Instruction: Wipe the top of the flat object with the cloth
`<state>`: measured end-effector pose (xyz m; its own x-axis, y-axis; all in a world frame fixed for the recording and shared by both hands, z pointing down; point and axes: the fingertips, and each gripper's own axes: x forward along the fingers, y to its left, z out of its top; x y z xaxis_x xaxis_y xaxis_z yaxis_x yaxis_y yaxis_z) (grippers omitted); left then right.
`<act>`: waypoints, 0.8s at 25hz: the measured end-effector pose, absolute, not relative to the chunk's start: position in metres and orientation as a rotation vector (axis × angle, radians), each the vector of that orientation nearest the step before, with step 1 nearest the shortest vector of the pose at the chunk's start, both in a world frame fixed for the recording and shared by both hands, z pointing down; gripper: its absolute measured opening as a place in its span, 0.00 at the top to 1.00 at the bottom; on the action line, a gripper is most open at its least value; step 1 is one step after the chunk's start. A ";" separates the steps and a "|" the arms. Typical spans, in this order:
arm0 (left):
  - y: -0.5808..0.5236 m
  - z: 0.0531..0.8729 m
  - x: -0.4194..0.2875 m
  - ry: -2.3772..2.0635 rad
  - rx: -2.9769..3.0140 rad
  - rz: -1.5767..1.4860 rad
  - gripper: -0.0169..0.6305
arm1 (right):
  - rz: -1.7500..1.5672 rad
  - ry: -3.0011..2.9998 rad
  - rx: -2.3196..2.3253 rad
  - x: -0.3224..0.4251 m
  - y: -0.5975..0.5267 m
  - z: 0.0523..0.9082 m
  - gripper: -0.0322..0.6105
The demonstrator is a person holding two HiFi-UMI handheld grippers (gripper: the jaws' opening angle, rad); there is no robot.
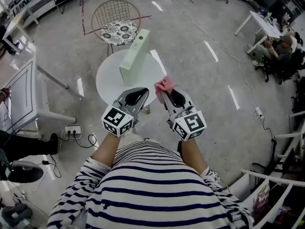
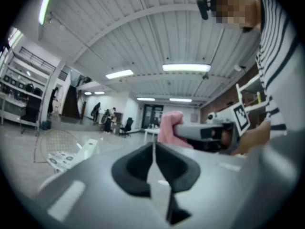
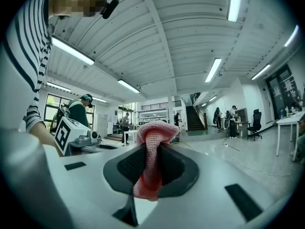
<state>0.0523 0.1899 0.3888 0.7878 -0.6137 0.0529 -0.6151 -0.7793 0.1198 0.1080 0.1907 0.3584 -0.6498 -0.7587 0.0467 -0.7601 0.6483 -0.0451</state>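
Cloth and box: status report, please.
Left gripper shut, empty. Right gripper shut on cloth. Box on table, untouched. Nothing blocks it.

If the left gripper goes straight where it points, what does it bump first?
Probably nothing near. The left gripper, jaws shut and empty, points level above the round table; the green box sits lower and to its left. Depth is hard to judge.

No words, brands or numbers can be read anywhere. The left marker cube (image 1: 117, 120) and right marker cube (image 1: 189, 124), at centre frame, bear only black-and-white square patterns.
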 end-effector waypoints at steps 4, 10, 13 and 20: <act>0.168 0.402 0.024 -1.221 2.797 0.113 0.82 | 0.120 -2.827 1.315 0.110 0.184 0.361 0.86; 0.125 0.431 -0.015 -1.477 2.708 0.323 0.61 | 0.131 -2.812 1.292 0.099 0.168 0.368 0.86; 0.097 0.451 -0.026 -1.526 2.659 0.449 0.50 | 0.127 -2.795 1.265 0.090 0.157 0.373 0.86; 0.039 0.500 -0.048 -1.578 2.532 0.679 0.36 | 0.131 -2.766 1.217 0.066 0.129 0.375 0.86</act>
